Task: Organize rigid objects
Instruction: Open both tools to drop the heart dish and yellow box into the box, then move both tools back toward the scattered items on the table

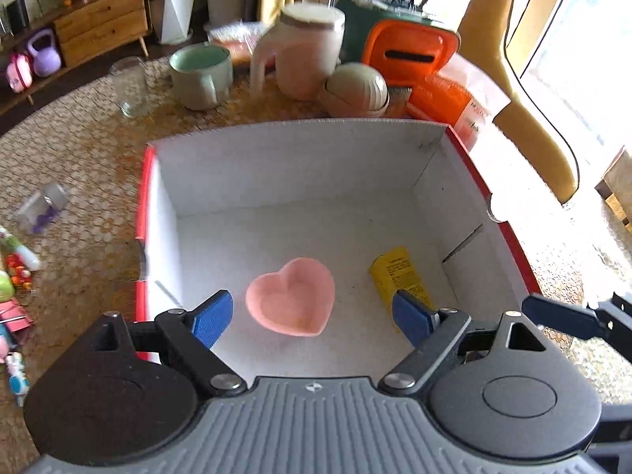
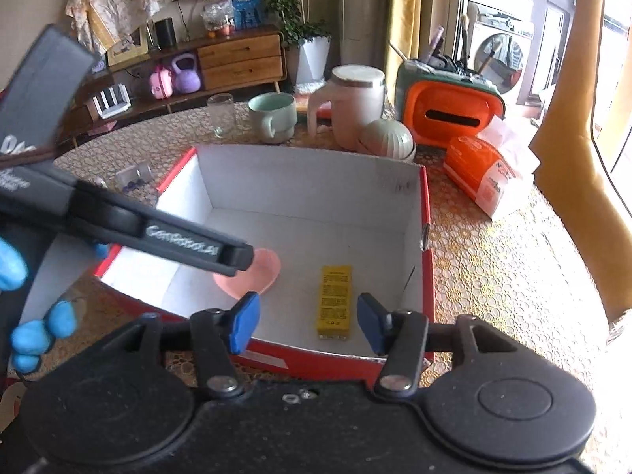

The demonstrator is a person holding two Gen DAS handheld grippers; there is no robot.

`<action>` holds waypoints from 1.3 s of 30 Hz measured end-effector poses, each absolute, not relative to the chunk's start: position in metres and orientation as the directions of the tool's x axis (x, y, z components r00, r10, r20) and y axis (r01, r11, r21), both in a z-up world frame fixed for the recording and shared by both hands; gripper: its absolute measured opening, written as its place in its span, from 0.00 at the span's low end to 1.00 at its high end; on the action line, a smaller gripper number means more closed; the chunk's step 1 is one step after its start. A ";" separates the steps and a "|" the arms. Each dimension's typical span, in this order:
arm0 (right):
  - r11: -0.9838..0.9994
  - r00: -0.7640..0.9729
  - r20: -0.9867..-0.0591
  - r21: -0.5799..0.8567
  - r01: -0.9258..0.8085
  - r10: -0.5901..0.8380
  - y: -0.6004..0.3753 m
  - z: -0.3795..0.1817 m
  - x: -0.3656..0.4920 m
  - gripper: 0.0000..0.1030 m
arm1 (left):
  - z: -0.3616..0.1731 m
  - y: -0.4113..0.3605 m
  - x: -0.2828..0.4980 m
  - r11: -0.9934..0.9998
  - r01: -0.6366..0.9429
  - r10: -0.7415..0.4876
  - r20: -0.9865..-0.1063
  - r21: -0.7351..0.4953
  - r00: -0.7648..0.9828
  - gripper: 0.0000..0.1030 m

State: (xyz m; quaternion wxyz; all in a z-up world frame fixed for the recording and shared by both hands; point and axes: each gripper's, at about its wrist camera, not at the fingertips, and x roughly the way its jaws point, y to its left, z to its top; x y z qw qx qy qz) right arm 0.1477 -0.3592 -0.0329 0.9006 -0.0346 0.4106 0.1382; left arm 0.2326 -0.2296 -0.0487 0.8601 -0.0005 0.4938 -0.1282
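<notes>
Patterned tablecloth [image 1: 79, 166] carried a red-sided box [image 1: 300, 166]. Inside, left to right: pink heart dish [image 1: 291, 297], yellow packet [image 1: 397, 276]. Left gripper [image 1: 312, 318] and right gripper [image 2: 308, 322] hung above, jaws apart, empty. Release step apparently done; next calls for fetching another loose item.

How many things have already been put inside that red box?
2. A pink heart-shaped dish lies on the floor of the red box, toward its left; a yellow packet lies flat toward its right. The near corners are partly hidden, so something small could be missed.
</notes>
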 end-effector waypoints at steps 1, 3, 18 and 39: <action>0.958 0.629 -0.743 0.055 -0.283 0.228 -0.358 -0.030 0.145 0.58 | -0.045 -0.227 0.228 0.967 0.223 -0.220 -0.843 -0.123 0.491 0.86; 0.956 0.640 -0.732 0.056 -0.287 0.236 -0.355 -0.025 0.141 0.60 | -0.037 -0.219 0.219 0.968 0.224 -0.214 -0.828 -0.110 0.518 0.86; 0.932 0.688 -0.651 0.087 -0.352 0.321 -0.295 0.000 0.111 0.85 | 0.003 -0.126 0.155 0.976 0.196 -0.200 -0.721 -0.091 0.663 0.86; 0.841 0.632 -0.613 0.104 -0.531 0.474 -0.183 -0.019 0.094 0.97 | 0.003 0.000 0.112 0.989 0.122 -0.143 -0.696 -0.080 0.703 0.89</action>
